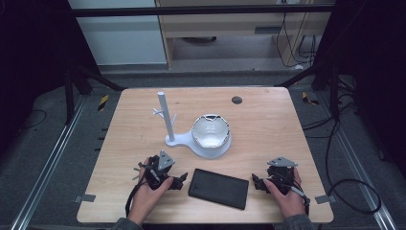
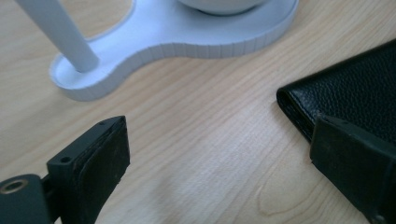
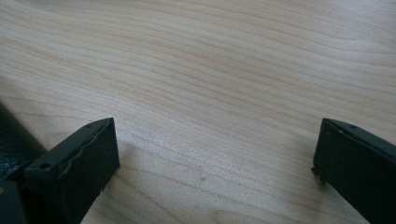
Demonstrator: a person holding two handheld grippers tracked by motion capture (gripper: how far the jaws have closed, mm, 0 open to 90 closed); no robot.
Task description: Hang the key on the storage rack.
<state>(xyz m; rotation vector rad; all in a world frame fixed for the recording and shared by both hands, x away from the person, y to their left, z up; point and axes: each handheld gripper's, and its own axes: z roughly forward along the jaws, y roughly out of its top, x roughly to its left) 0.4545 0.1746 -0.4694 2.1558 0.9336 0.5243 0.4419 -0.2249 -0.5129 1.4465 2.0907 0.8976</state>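
Flat black rectangular leather case [image 1: 219, 188] lies on the light wooden table [image 1: 268, 124], near its front edge, long side slightly angled. Left gripper [image 1: 178, 182] sits just beside the case's left short end, jaws spread wide with nothing between them; in the left gripper view the case's corner [image 2: 345, 88] lies right by one jaw, bare wood between the two. Right gripper [image 1: 257, 182] sits just beside the case's right short end, jaws also spread wide over bare table, holding nothing; the case edge [image 3: 14, 135] shows behind one jaw. White plastic stand with an upright branched post [image 1: 168, 117] and a round white bowl [image 1: 210, 132] on its base sits behind the case, well apart from it.
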